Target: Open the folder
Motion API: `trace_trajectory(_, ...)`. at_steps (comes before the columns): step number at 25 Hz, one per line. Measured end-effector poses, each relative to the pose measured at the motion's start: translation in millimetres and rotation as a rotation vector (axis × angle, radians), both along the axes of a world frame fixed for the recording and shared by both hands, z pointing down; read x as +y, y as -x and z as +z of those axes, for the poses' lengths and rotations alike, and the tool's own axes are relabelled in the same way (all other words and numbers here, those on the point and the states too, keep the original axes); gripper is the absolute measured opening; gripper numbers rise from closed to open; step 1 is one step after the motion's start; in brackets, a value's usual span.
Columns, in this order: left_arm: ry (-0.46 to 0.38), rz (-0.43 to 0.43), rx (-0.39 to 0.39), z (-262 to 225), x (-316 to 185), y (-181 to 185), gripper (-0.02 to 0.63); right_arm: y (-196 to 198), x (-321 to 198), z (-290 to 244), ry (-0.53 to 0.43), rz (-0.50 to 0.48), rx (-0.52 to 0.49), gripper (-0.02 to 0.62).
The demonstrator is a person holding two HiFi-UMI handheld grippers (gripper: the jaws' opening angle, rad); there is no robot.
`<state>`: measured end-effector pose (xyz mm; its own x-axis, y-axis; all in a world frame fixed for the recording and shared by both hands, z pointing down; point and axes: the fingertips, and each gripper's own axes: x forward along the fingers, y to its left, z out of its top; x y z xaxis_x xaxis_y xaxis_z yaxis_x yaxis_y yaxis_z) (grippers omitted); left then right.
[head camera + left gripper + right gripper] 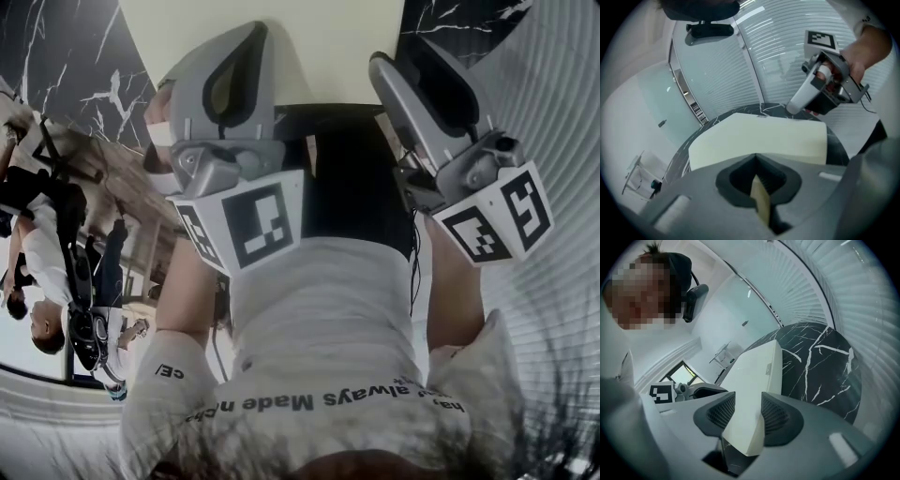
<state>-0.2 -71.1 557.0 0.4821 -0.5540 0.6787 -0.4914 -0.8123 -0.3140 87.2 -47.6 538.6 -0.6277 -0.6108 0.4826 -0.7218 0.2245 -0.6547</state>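
A thick cream folder [323,47] lies on a round black marble table [820,366], beyond both grippers in the head view. My left gripper [755,159] is shut on a thin cream edge of the folder [761,199], its tips meeting above the sheet. My right gripper [747,399] straddles the near corner of the folder [754,376]. Its jaws stand wide, and I see no clear pressing by the ribbed pads [776,413]. From the left gripper view, the right gripper [820,89] shows in a hand at the folder's far right corner.
Ribbed white blinds [787,47] curve round behind the table. Seated people and chairs [56,272] are off to the left in the head view. A black monitor or lamp arm [710,29] hangs above the far side.
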Motion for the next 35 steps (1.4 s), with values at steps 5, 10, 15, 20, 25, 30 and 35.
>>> trace_trajectory(5,-0.025,0.031,-0.055,1.4,-1.3,-1.5,-0.002,-0.8,-2.7,2.3,0.013,0.009,0.006,0.173)
trace_trajectory(10,-0.029,0.034,-0.063,2.2,-2.9,-1.5,-0.002,-0.9,-1.7,6.2,0.024,0.012,0.005,0.173)
trace_trajectory(15,-0.027,0.042,-0.071,3.2,-3.2,-2.3,-0.002,-0.4,-2.4,9.3,0.036,0.022,-0.006,0.175)
trace_trajectory(20,-0.027,0.046,-0.082,4.7,-4.4,-2.6,-0.002,3.3,-1.9,7.6,0.043,0.011,-0.006,0.184)
trace_trajectory(25,-0.027,0.046,-0.080,5.6,-4.6,-3.2,-0.003,1.6,-2.0,5.3,0.078,0.054,-0.085,0.184)
trace_trajectory(30,-0.036,0.060,-0.101,9.8,-4.7,-2.7,-0.003,1.0,-10.4,-5.0,0.101,0.119,-0.278,0.179)
trace_trajectory(35,-0.031,0.071,-0.123,10.9,-5.1,-5.2,-0.003,-2.6,-12.8,-14.5,0.115,0.153,-0.388,0.166)
